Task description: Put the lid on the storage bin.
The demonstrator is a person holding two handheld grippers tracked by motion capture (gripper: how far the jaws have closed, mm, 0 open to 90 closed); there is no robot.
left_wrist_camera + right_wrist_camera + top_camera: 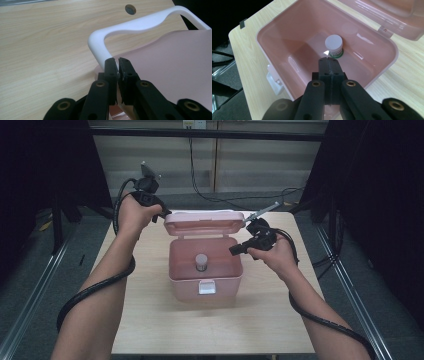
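The left gripper (117, 65) has its jaws almost pressed together, with only a thin slit between the tips; they sit against the white handle (130, 27) of the pink lid (170, 70), and whether they pinch its edge cannot be told. In the high view this left gripper (162, 214) is at the left end of the raised lid (204, 223), which stands open at the back of the pink box (206, 267). The right gripper (329, 65) has its jaws pressed fully together and holds nothing; it hangs over the open box (287, 65), its tips pointing down at a small white-capped bottle (333, 45) that stands upright on the box floor. In the high view the right gripper (236, 250) hovers just at the right rim of the box, and the bottle (201, 262) stands near the middle of the box.

The left gripper view alone gives the curved white handle and the outer face of the lid close up, plus a round hole (130, 9) in the table top. The right gripper view alone shows the green band at the bottle's foot and the white latch (274, 81) from the side.

The table (150, 320) is pale wood grain; grey flooring, dark curtains and trailing cables surround it
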